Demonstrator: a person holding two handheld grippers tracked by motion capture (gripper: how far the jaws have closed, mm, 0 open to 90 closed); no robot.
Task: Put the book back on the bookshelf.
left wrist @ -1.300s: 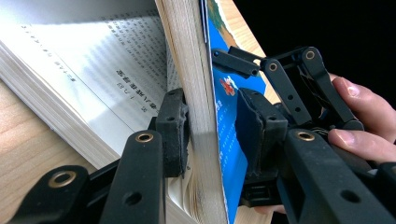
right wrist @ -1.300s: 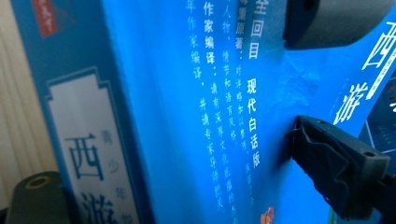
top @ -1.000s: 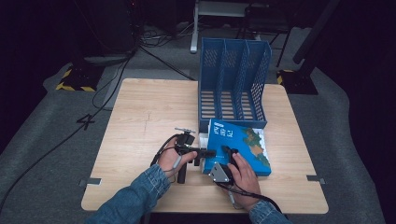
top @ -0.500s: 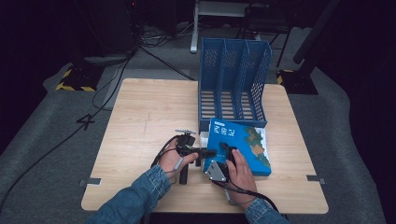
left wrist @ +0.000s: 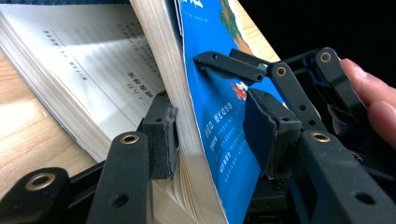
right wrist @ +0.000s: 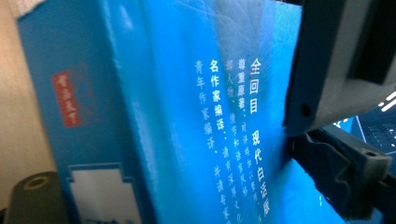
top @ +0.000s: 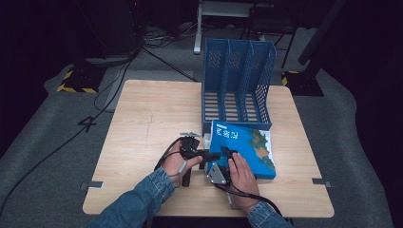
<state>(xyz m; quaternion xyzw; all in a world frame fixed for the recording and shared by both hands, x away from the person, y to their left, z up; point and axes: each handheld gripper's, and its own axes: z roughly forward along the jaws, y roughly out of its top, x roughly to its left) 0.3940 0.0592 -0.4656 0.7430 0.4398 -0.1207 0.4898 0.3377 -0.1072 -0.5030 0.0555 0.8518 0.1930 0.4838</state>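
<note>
A blue book (top: 247,147) lies in front of the blue file rack (top: 237,80). Both hands work at its left edge. In the left gripper view the front cover (left wrist: 219,116) and a sheaf of pages stand lifted off the open pages (left wrist: 88,70). My left gripper (left wrist: 210,133) straddles that sheaf and has just been opening; its left pad (left wrist: 161,135) rests on the pages and its right pad (left wrist: 264,133) stands off the cover. My right gripper (right wrist: 184,179) has just been closing, with the spine and cover (right wrist: 201,107) between its jaws and a pad (right wrist: 327,163) against the cover.
The rack has three upright slots and stands at the back of the wooden table (top: 142,118). Cables (top: 109,90) run over the grey floor to the left. A person's fingers (left wrist: 373,98) hold the far gripper.
</note>
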